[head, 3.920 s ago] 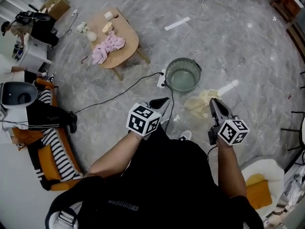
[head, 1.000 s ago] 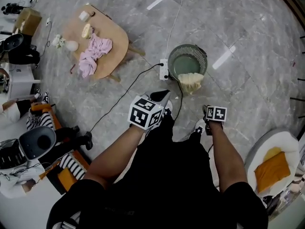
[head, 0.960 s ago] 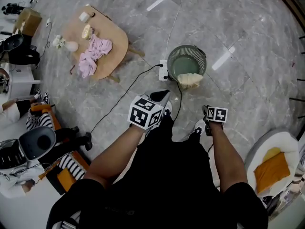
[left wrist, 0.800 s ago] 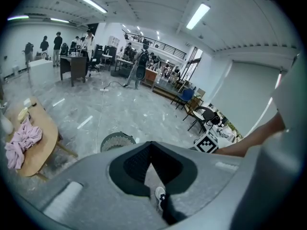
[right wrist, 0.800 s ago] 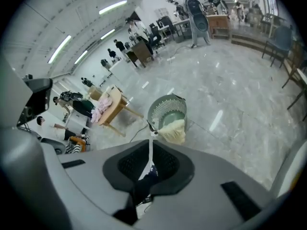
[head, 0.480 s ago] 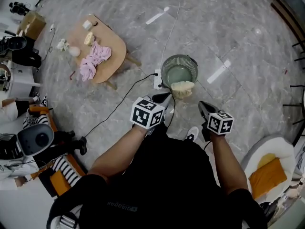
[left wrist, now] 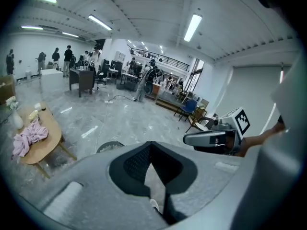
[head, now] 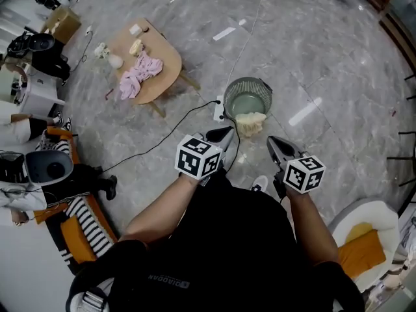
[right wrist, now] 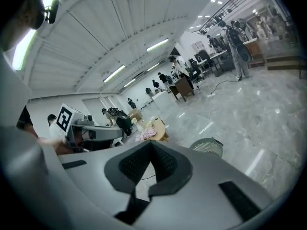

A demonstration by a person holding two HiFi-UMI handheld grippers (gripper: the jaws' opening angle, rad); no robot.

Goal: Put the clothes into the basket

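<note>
Two garments: cream garment point(head: 250, 123) draped over the basket point(head: 229, 95) rim, centre; pink garment point(head: 140, 74) lying diagonally on the surface point(head: 169, 60), upper left, well apart from both grippers. Left gripper point(head: 225, 131), the nearer one, and right gripper point(head: 272, 140) have jaws together, empty.

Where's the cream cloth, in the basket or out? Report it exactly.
Neither fully. The cream cloth lies draped over the near rim of the basket, with part of it hanging outside toward the floor.
</note>
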